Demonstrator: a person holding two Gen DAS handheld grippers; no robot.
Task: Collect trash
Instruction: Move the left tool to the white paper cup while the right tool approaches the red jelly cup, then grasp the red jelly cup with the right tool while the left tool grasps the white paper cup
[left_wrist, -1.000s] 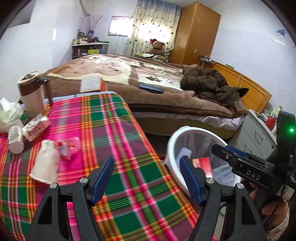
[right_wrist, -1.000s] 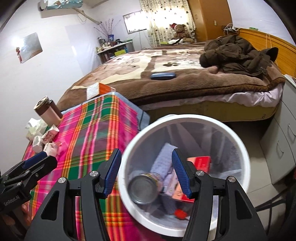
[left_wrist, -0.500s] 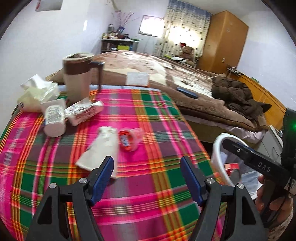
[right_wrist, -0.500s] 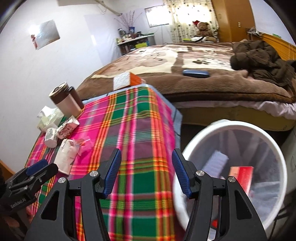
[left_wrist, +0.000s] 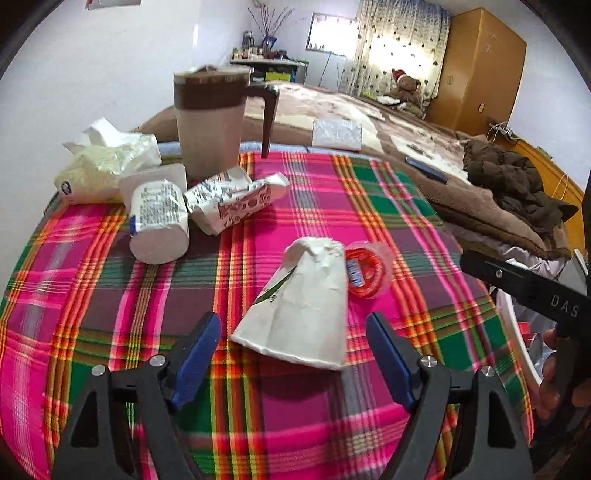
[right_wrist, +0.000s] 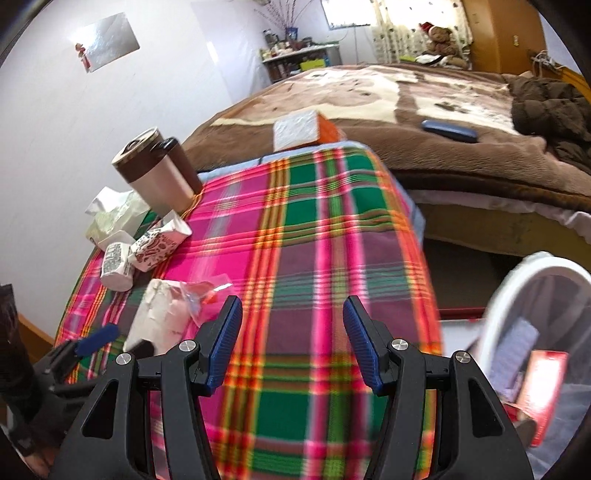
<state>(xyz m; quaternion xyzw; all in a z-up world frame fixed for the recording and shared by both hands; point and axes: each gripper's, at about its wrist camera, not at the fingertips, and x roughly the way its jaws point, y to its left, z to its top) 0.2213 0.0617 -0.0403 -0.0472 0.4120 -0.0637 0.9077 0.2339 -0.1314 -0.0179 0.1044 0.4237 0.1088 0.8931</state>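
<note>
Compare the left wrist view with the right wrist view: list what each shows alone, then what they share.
Left wrist only: the print on the red-lidded plastic cup, and the left tool opening, the crushed white paper cup just ahead of it.
Right wrist only: inside the white trash bin, a red box.
Both: the plaid tablecloth, the brown-lidded mug, the bed.

Flattened cup (left_wrist: 301, 304) on table (left_wrist: 388, 192), mug (left_wrist: 208, 122) behind

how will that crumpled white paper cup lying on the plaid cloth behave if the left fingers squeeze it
The crumpled white paper cup already looks creased and flattened, so it will probably crush further rather than resist. It seems empty, so likely light. Lying on its side with a tapered shape, it might roll in a curve toward the red-lidded plastic cup if nudged.
</note>
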